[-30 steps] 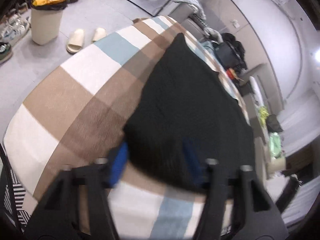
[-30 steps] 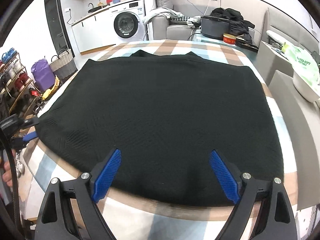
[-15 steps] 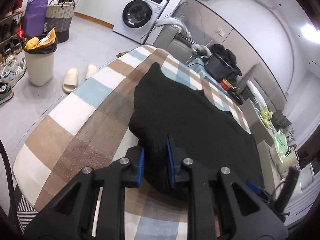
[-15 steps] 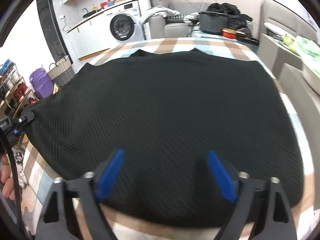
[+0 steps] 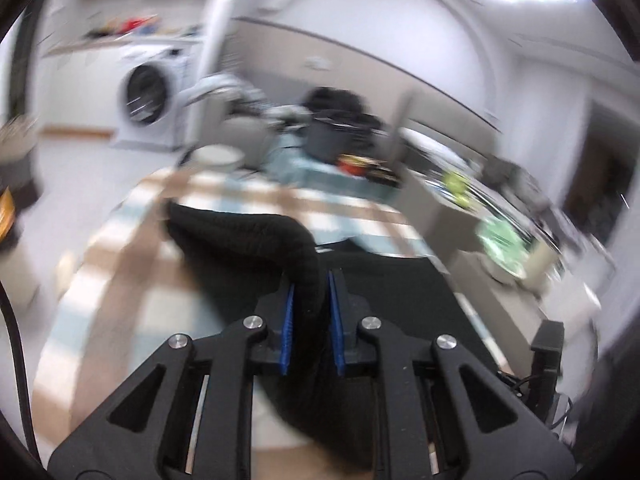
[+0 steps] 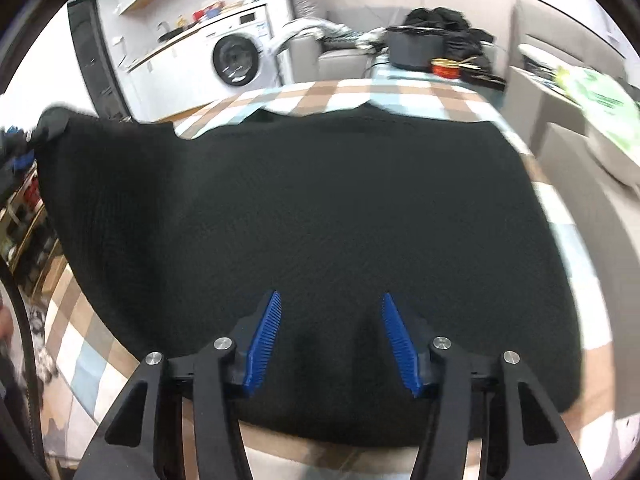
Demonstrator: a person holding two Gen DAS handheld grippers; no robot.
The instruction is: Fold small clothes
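The checked surface point(image 6: 420, 94) is covered by a black knitted garment point(image 6: 320, 208), its left corner lifted off. That corner is clamped in the left hand-held gripper point(image 5: 310, 292). The right hand-held gripper point(image 6: 330, 312) is held apart above the near edge. No writing can be read.

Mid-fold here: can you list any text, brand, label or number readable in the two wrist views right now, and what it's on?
No text reads clearly in either view.
Green and white package, right edge of the right wrist view: print on it, too blurred to read.
Washing machine: panel markings too small to read.
Red tin: no legible label.
Left wrist view: motion blur throughout, nothing legible.
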